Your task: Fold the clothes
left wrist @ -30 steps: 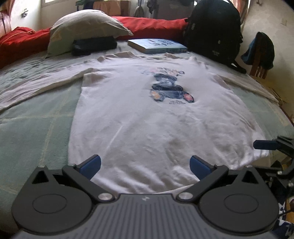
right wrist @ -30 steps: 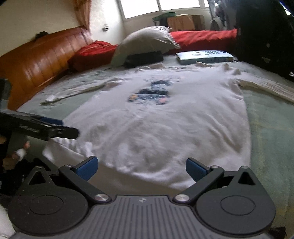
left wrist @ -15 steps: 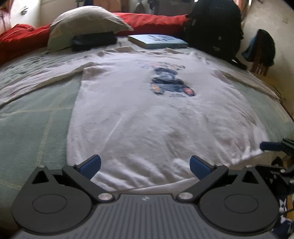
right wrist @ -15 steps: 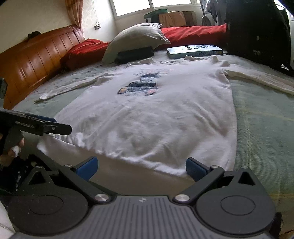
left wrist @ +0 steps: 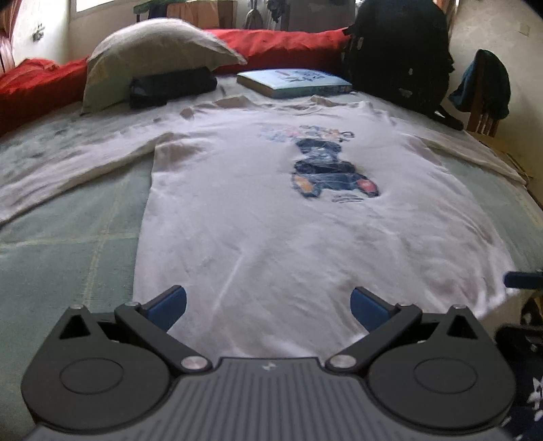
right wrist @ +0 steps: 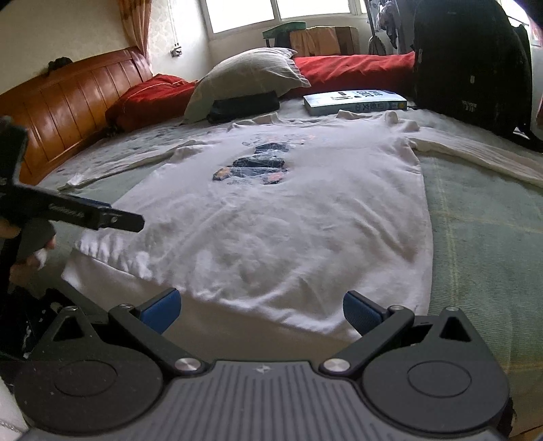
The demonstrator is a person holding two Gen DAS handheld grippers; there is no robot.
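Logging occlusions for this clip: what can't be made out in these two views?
- Shirt hem, middle: left wrist view, behind the left gripper body.
- Book cover text: right wrist view, too small.
- Right gripper: left wrist view, cut off by the frame edge.
- Black item: pillow covers part.

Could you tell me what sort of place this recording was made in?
Most likely a bedroom in a home: the white shirt lies spread on a bed with a wooden headboard, a pillow sits near the far edge, and a window stands behind.
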